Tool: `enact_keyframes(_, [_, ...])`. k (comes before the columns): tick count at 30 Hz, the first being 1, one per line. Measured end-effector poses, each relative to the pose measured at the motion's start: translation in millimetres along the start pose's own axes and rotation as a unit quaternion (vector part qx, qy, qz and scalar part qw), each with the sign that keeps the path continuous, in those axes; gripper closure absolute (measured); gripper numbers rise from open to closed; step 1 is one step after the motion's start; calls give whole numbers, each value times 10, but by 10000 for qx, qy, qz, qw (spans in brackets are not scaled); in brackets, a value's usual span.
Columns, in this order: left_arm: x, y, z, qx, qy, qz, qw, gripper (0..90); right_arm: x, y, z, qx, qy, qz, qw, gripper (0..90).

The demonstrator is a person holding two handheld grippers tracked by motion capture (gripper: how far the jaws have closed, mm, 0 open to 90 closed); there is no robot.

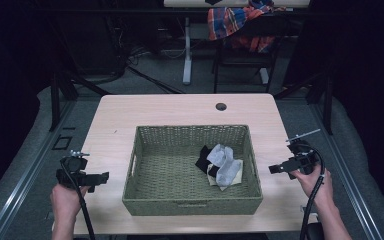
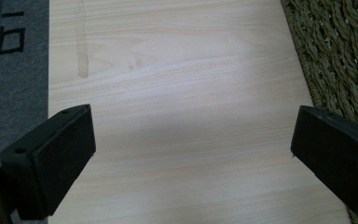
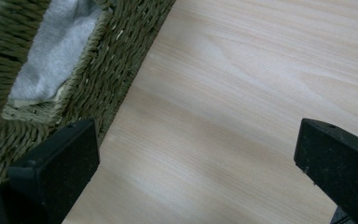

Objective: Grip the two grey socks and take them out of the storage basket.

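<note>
free: table (image 1: 115,120) beside basket | obstacle: basket (image 1: 190,206) walls

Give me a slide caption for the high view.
Woven basket holding socks on a wooden table, open left gripper and right gripper flanking it.

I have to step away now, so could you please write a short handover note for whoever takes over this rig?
Left gripper: open, empty, above the table left of the basket.
Right gripper: open, empty, right of the basket.
Socks: a grey, black and pale pile lies inside the basket, right of its middle.
Done: nothing held.
Left: probably handling the socks.
</note>
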State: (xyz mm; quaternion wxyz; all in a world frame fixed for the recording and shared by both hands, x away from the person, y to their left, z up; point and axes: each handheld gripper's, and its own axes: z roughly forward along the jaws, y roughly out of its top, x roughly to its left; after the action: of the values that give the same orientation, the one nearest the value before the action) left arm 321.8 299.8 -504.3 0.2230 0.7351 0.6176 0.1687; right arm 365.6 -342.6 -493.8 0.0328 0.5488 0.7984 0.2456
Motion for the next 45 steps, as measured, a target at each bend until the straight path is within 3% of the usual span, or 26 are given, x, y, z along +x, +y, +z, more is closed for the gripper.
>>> enact_keyframes(10, [-3,22,48,96,-21,38,9999,1,23,21,14,56,75,-31,10000,8])
enact_keyframes(20, [-1,4,43,100,-94,74,9999,0,247,163,-236,-150,-15,-351,9993,10])
enact_keyframes(23, [5,-11,26,103,-93,55,9999,0,303,255,-288,-67,-187,-579,9981,11])
enact_keyframes(26, [19,-14,15,83,-55,29,9999,0,343,354,-301,-66,-150,-696,9974,11])
enact_keyframes(29, [30,-7,20,62,-35,-37,10000,1,439,492,-314,-42,-102,-1007,9949,14])
enact_keyframes(30, [24,3,28,103,-37,-22,9999,1,516,558,-304,-113,58,-1058,9943,16])
enact_keyframes(33, [-19,28,49,146,-58,77,9998,1,610,643,-303,-56,89,-1276,9918,18])
enact_keyframes(36, [-25,32,47,134,-60,98,9998,0,669,704,-313,-94,159,-1377,9903,20])
enact_keyframes(43, [-26,44,49,117,-98,88,9998,0,963,912,-283,-78,311,-1783,9835,49])
enact_keyframes(45, [-40,53,65,151,-165,97,9997,0,1012,964,-244,-87,390,-1801,9828,51])
